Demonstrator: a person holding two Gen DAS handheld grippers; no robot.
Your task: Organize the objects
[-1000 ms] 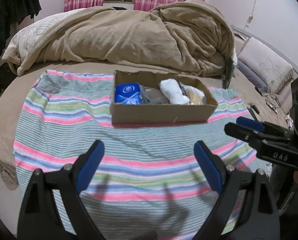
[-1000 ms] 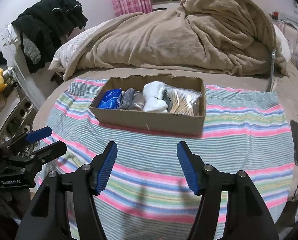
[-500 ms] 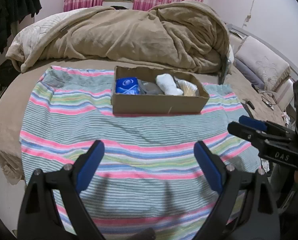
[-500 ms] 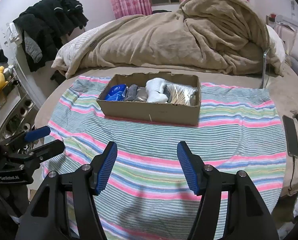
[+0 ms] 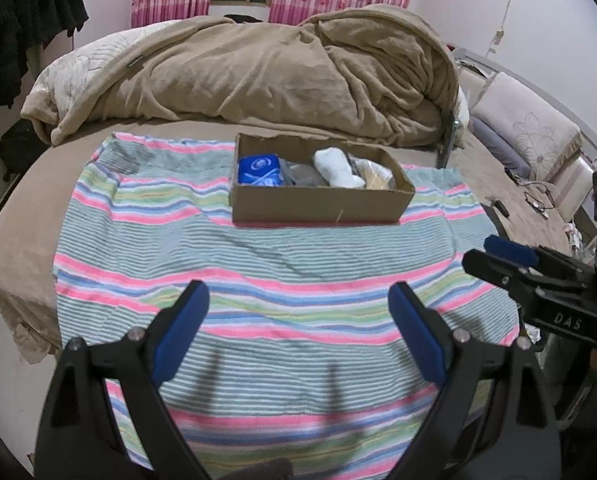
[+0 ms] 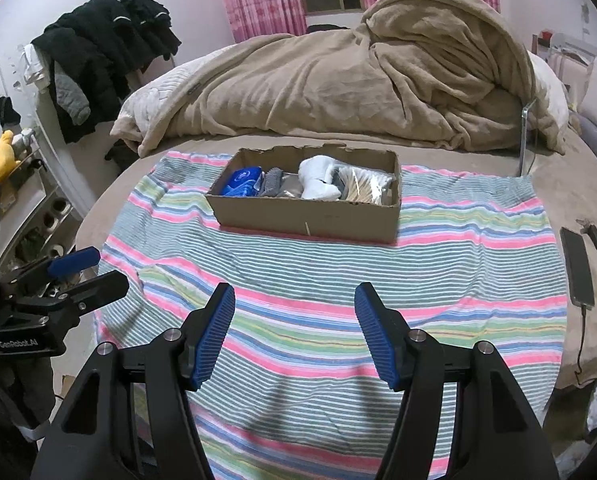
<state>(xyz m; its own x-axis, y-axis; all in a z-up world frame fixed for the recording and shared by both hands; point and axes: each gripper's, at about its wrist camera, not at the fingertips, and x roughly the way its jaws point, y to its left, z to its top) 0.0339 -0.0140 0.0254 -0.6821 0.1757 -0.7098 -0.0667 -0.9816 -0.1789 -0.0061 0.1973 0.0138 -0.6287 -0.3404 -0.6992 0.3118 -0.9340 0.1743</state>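
Cardboard box [image 5: 318,210] sits in the upper middle of both wrist views on a striped cloth [image 5: 258,272] spread across a bed, well apart from both grippers. Inside it, from left to right in the frame, lie a blue packet [image 5: 258,170], a grey item [image 5: 304,174], a white rolled cloth [image 5: 338,168] and a clear bag of pale sticks [image 6: 364,188]. At the bottom of its own view, the left gripper [image 5: 298,312] hangs over the near stripes with its blue-padded jaws spread wide and nothing between them; the right gripper [image 6: 294,312] is likewise parted and empty in its own view. Each tool also shows at the edge of the other's frame: the right gripper at the right side of the left view, the left at the lower left of the right view. Compared with a second ago, the box appears smaller and higher in both frames and more of the cloth's near edge is exposed, showing both grippers have drawn back from it; their jaw spread is unchanged. A rumpled tan blanket [image 6: 338,88] fills the top of the frames, dark clothes [image 6: 106,52] hang at upper left of the right view, and a phone [image 6: 576,266] lies at its right edge beside the cloth.
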